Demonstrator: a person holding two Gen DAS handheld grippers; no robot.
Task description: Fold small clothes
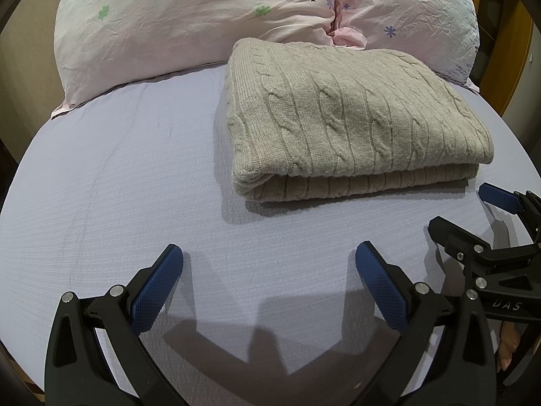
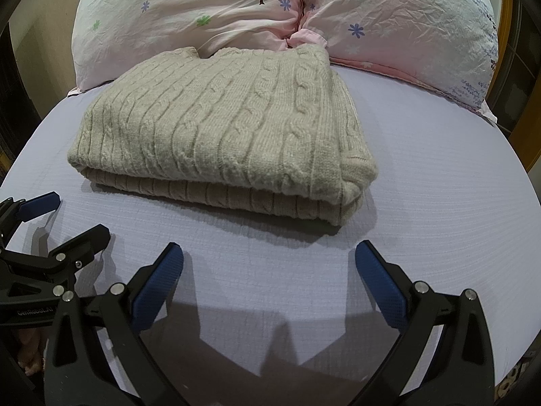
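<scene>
A beige cable-knit sweater (image 1: 351, 118) lies folded in a neat stack on the pale lavender bed sheet (image 1: 118, 186); it also shows in the right wrist view (image 2: 219, 135). My left gripper (image 1: 268, 260) is open and empty, hovering over the sheet a short way in front of the sweater's near left corner. My right gripper (image 2: 268, 260) is open and empty, in front of the sweater's near right side. The right gripper also shows at the right edge of the left wrist view (image 1: 463, 213), and the left gripper at the left edge of the right wrist view (image 2: 74, 216).
Two pink flowered pillows (image 1: 175, 23) (image 2: 399, 27) lie against the head of the bed, touching the sweater's far edge. A wooden frame (image 1: 514, 44) stands at the right. The sheet (image 2: 439, 186) stretches out on both sides of the sweater.
</scene>
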